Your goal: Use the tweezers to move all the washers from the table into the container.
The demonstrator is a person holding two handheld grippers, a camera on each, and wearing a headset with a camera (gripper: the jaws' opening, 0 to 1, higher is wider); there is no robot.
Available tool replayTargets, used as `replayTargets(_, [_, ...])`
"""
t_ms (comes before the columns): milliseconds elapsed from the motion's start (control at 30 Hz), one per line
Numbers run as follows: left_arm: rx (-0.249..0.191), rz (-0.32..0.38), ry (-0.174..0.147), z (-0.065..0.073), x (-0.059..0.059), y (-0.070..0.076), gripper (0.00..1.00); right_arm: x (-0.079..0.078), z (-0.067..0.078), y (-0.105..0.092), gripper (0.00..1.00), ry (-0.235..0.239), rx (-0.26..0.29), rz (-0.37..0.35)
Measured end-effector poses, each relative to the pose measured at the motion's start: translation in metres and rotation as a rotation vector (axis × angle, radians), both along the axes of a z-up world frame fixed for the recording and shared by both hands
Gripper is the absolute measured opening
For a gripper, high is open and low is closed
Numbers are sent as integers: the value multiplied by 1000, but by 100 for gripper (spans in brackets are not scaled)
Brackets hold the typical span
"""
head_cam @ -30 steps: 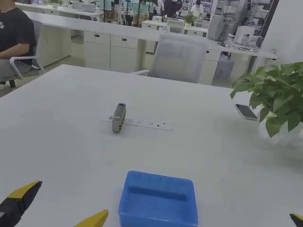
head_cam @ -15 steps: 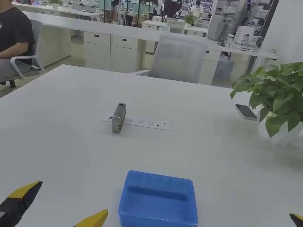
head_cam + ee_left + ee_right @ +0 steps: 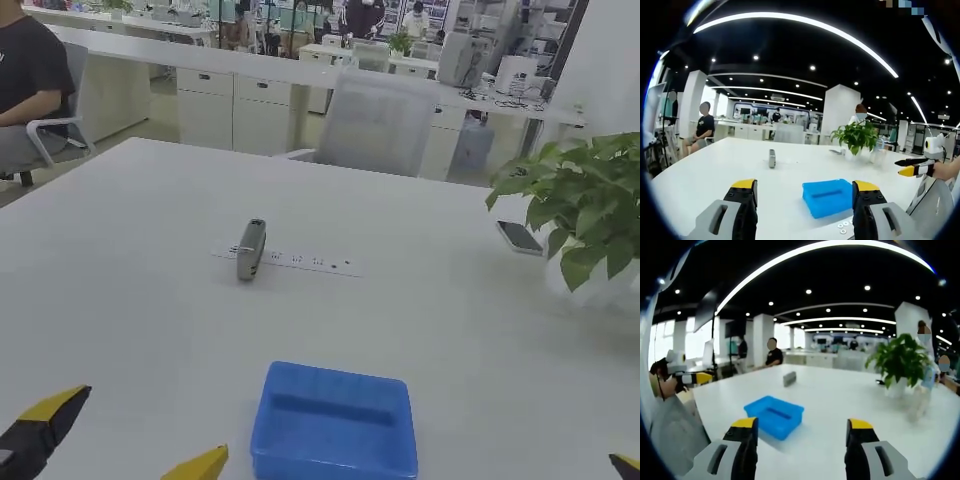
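The left tongs [image 3: 805,187] hang over the near edge of the bench [image 3: 130,300], their two yellow-tipped jaws spread wide with nothing between them; in the head view they [image 3: 128,432] rise at the bottom left. The right tongs [image 3: 801,423] are spread as wide and also hold nothing. In the head view one yellow tip of them [image 3: 626,464] shows at the bottom right corner, and the left gripper view catches them [image 3: 912,167] off to the right with a hand behind them. The two tongs are well apart, with one blue container [image 3: 335,420] between them near the bench's near edge. It is an open rectangular tray, and its inside is not clear enough to read. In the left gripper view a small cluster of washers [image 3: 842,228] lies flat on the bench just beside the container's near corner, close to the left tongs' right jaw. They are too small to count surely. Farther out, at the middle of the bench, lies one white power strip [image 3: 305,261] with one grey adapter [image 3: 250,248] standing at its left end. Near the right edge lie one phone [image 3: 520,237] and one leafy plant [image 3: 585,205]. One grey chair [image 3: 375,125] stands at the far edge, and one person [image 3: 25,70] sits beyond the far left corner.
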State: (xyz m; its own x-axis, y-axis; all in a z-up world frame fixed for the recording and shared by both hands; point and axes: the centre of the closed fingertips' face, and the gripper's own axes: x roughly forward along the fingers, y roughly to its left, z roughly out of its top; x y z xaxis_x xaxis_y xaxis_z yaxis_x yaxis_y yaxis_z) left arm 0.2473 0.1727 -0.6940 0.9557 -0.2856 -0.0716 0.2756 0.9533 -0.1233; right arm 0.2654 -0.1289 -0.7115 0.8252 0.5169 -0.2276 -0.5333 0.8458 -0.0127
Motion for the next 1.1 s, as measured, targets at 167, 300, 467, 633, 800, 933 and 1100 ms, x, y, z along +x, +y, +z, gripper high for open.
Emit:
replayTargets(167, [1,-2,2,1,0,-1,78,0,0,1,69,3,-2,1])
replayTargets(300, [7,-3,4,2,0,-2,79,-1,-2,0,68,18,-2,3])
replayTargets(467, [30,-10,4,3,-1,-5,78,-1,-7,0,67,44,-11,6])
replayTargets(633, [33,-20,21,3,-2,-9,78,-2,-9,0,66,51,-22,4])
replayTargets(800, [20,-37,25,2,-1,-9,77,-1,-9,-2,66,52,-33,-7])
replayTargets(933, [28,-73,72,-9,-2,-12,74,-1,-12,-6,65,57,-49,-12])
replayTargets(1100, [12,-217,176,-25,-9,-31,65,-8,-26,1,60,117,-136,53])
